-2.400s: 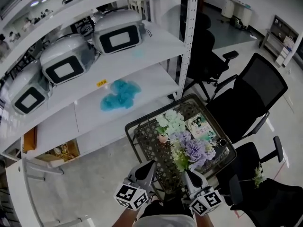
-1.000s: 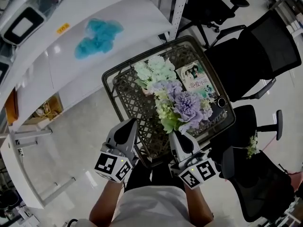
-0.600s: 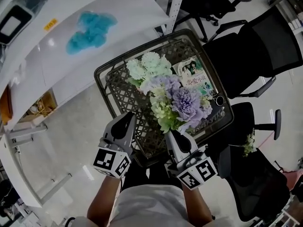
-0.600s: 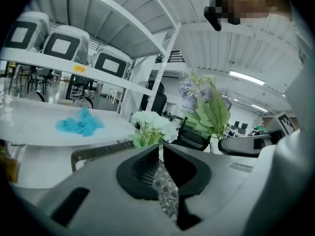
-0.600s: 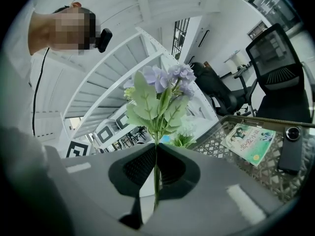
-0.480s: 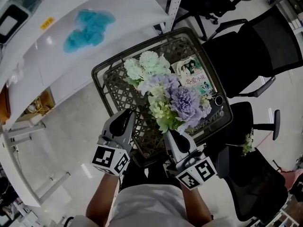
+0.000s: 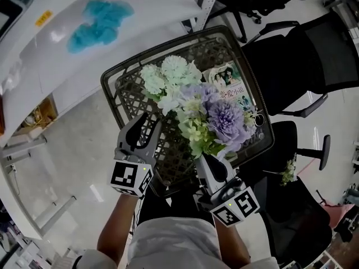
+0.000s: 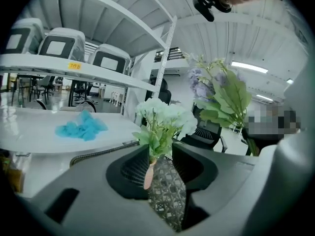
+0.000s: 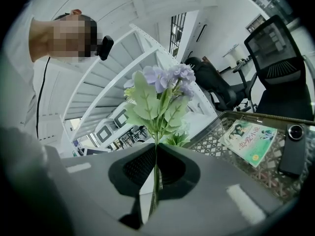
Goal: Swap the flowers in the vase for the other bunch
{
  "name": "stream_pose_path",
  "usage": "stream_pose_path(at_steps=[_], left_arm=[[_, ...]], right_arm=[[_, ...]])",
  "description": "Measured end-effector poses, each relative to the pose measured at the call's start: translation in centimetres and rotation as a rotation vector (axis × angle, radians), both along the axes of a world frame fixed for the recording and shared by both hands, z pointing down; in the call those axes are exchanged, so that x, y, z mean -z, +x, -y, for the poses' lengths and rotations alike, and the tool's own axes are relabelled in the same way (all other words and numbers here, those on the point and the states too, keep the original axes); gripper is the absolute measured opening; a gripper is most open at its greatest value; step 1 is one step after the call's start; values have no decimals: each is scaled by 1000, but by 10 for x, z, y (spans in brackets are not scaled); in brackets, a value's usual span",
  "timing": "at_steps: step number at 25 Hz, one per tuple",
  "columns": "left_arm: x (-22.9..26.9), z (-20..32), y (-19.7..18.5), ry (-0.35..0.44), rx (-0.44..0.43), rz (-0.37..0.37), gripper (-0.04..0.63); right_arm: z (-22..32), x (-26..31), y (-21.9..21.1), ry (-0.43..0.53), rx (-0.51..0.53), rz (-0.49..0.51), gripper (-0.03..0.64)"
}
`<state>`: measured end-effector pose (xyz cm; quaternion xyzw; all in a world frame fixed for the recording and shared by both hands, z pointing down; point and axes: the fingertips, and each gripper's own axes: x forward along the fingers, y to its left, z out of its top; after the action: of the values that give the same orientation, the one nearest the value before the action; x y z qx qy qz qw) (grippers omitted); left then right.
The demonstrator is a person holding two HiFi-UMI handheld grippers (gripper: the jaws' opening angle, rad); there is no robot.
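Purple bunch [image 7: 224,119] — stems pinched in my right gripper [image 7: 208,160]. Left gripper [image 7: 141,129] opening, nothing between its jaws; white bunch [image 7: 168,77] dead ahead — I'd close low above the vase [image 8: 148,173], lift straight.

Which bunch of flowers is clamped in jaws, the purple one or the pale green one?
The purple bunch: its stem is pinched in the shut jaws of the right gripper. The pale bunch stands ungripped.

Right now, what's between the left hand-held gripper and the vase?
Just bare woven tabletop: the left gripper view shows it between the pink vase and the left hand-held gripper, jaws opening, empty.
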<state>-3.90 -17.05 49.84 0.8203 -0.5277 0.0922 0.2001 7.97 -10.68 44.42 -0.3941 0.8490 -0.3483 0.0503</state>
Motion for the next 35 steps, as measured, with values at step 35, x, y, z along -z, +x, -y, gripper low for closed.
stream_pose_path(at_steps=[35], left_arm=[[-70, 74, 35, 81, -62, 195, 341]], right_arm=[[21, -41, 21, -90, 17, 38, 18]])
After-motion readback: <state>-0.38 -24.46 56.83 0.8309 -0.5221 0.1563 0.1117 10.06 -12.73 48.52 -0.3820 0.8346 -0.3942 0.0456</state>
